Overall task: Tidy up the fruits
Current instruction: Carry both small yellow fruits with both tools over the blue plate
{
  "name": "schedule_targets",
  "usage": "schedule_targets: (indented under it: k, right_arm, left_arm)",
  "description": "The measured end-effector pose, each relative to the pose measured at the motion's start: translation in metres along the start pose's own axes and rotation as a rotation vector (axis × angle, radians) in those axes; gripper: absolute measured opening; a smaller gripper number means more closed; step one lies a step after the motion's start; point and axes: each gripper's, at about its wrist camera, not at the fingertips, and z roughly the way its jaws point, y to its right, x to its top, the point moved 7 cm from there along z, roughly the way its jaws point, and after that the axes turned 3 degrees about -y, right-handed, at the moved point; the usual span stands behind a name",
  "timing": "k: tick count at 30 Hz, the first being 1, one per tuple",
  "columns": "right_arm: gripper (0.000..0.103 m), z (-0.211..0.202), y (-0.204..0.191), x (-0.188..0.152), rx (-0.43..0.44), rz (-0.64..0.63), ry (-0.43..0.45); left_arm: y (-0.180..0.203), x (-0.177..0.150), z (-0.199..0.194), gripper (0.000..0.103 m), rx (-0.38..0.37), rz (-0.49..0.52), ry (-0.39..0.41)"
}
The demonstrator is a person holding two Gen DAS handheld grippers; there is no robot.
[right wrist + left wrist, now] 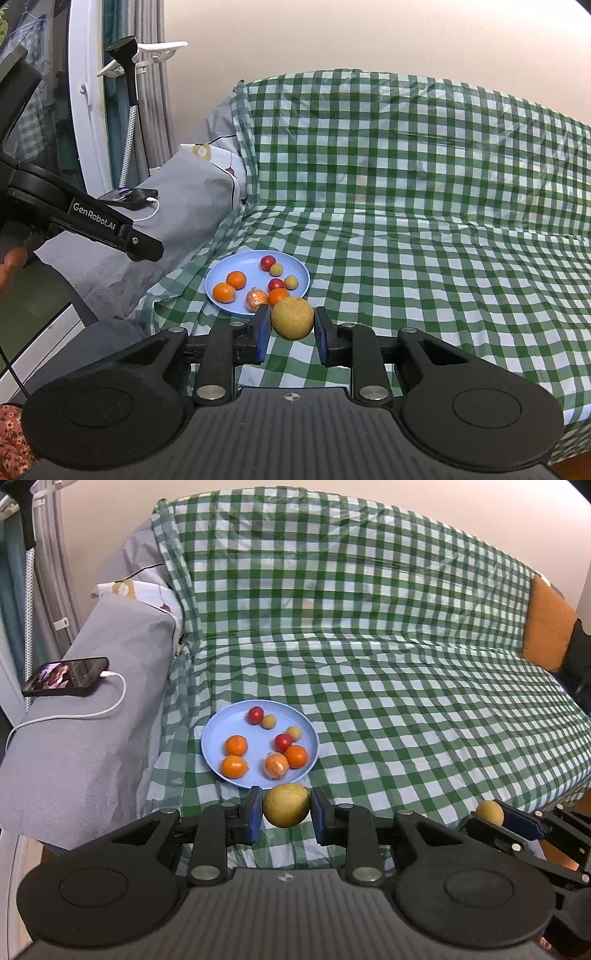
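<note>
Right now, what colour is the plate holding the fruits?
Light blue. The plate shows best in the left wrist view, on the green-and-white checked cloth.

both wrist views face forward, low, sharing the blue plate (225, 734) (218, 275)
</note>
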Motion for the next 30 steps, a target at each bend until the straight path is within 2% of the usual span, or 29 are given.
schedule_targets:
  k: [17, 30]
  right_arm:
    - [0.026, 0.032, -0.007, 0.011, 0.039, -0.031, -0.021]
    - [0.026, 0.067, -0.004, 0.028, 0.059, -0.015, -0.035]
  left_arm:
    - [-0.027, 0.015, 0.027, 0.030, 0.052, -0.055, -0.028]
    - [-0.032, 0.047, 0.053, 0.030, 0.045, -0.078, -0.029]
